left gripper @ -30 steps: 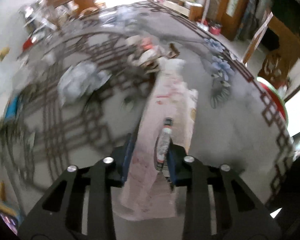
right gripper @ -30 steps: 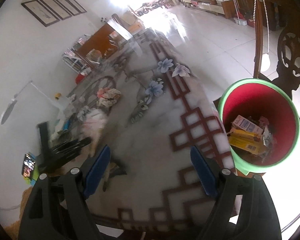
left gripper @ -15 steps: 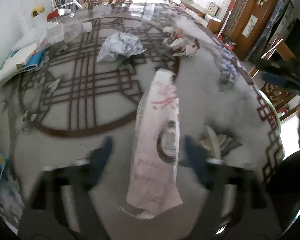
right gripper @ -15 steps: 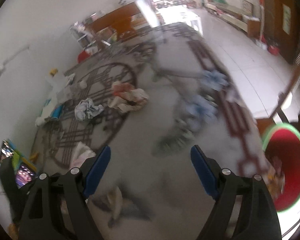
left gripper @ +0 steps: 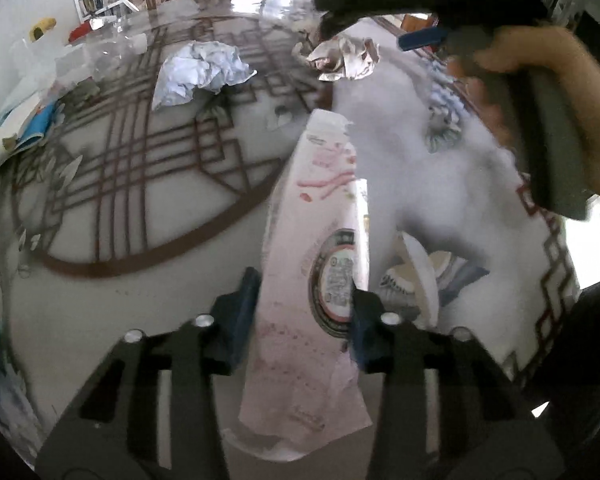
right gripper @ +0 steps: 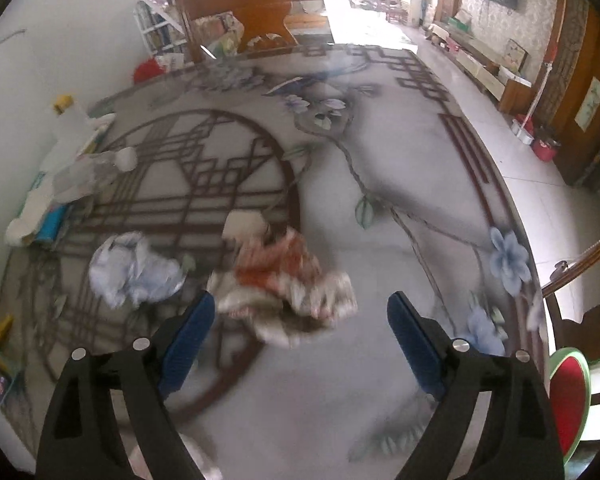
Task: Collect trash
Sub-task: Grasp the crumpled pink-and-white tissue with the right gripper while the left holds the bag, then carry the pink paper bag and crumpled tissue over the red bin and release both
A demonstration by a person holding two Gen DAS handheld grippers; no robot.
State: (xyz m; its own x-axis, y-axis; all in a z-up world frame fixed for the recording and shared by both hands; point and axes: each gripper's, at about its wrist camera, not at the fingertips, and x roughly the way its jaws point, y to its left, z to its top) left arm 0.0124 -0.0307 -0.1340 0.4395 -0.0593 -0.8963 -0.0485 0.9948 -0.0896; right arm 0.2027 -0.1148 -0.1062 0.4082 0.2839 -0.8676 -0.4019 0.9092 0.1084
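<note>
A: What does the left gripper (left gripper: pixel 304 304) have?
B: Its jaws have just been closing, and the pink wrapper (left gripper: pixel 320 240) stands between the pads, which press its sides, above the table (left gripper: pixel 180 280).
A: And the right gripper (right gripper: pixel 300 328)?
B: Spread wide and holding nothing, just short of the red-and-white crumpled paper (right gripper: pixel 288 284). The pale blue crumpled paper (right gripper: pixel 132 272) lies left of that; the red bin (right gripper: pixel 568 396) stands off the table's right edge.

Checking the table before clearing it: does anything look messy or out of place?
Yes. Crumpled white paper and a crumpled printed wrapper lie loose on the table. A flattened pink package sits between the left gripper fingers.
</note>
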